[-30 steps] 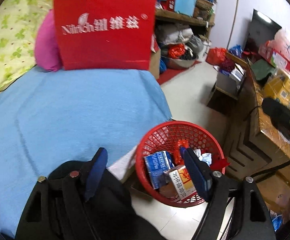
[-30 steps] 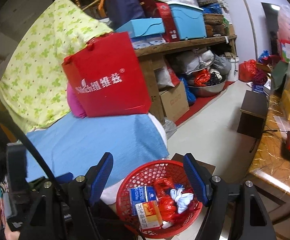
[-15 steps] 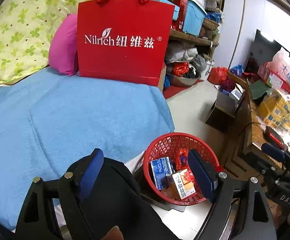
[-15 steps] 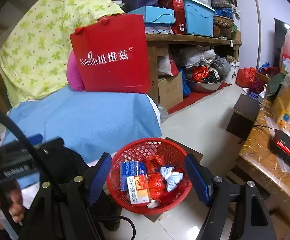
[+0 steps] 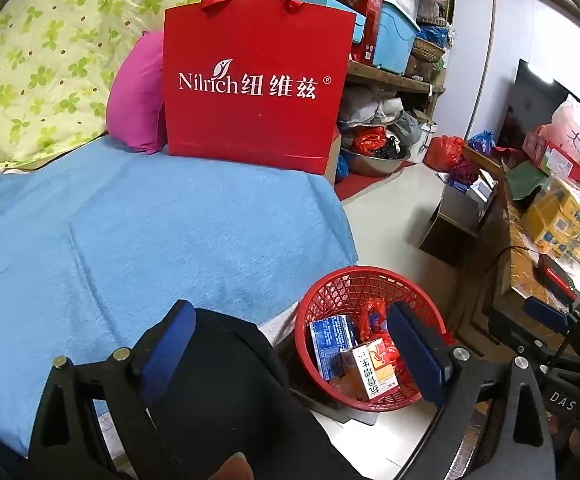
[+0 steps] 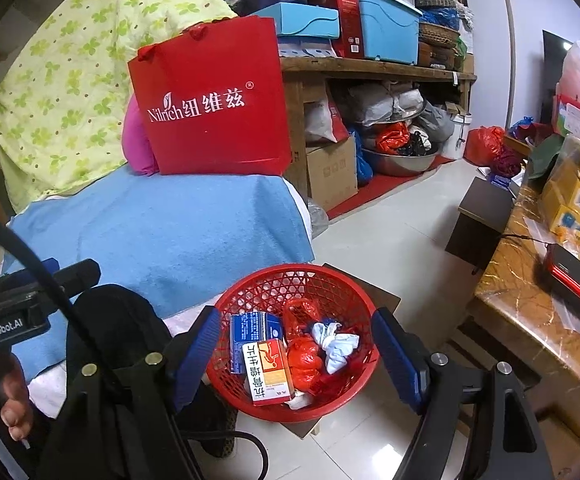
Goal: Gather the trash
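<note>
Both tongs (image 6: pixel 293 354) apparently above trash-filled red basket (image 6: pixel 250 292), empty.

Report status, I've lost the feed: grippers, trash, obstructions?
Left gripper just opened wider, empty. Right gripper open, empty. Trash sits in red basket. Nothing blocking.

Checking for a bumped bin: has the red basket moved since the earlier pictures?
No. The red basket sits in the same spot beside the blue bed cover; only the camera view differs.
</note>
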A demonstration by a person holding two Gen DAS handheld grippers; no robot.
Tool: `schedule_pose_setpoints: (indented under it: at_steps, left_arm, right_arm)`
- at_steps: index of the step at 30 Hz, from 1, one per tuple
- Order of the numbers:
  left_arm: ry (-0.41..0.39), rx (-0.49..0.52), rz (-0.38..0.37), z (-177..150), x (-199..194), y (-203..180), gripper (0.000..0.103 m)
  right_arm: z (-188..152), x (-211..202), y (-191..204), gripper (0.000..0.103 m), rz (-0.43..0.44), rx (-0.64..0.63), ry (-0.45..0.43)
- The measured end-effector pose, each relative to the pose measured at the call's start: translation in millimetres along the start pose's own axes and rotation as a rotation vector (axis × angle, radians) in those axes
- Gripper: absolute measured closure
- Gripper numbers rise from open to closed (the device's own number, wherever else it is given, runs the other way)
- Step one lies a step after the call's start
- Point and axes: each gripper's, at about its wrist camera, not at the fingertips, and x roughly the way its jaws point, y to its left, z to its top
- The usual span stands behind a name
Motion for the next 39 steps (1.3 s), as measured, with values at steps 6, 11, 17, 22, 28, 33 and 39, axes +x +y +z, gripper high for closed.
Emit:
schedule_pose_setpoints:
  at_steps: [6,11,17,22,28,33,39]
  left_arm:
    - [-0.016,0.021,0.013,0,-4,-3,0.007]
    - [-0.025,0.042,0.041,0,-4,-6,0.006]
    - [-0.028,0.062,0.063,-2,-6,-9,0.007]
    - [-0.030,0.072,0.068,-2,-8,-11,0.007]
    - [-0.030,0.077,0.074,-2,-8,-12,0.007]
    - [-0.031,0.082,0.076,-2,-9,-14,0.007]
    - [-0.038,0.088,0.076,-1,-11,-15,0.006]
  right_arm:
    - [1,-1,-1,0.023,-0.004,0.007,-0.009]
    - [0,-1,-3,0.023,-0.005,0.018,-0.008]
    - [0,-1,-6,0.023,-0.009,0.031,-0.012]
    - [0,-1,-6,0.022,-0.010,0.034,-0.015]
    - [-3,2,-5,0.022,-0.010,0.040,-0.012]
    - [-3,2,-5,0.022,-0.012,0.041,-0.011]
    - [-4,2,-5,0.022,-0.018,0.043,-0.015]
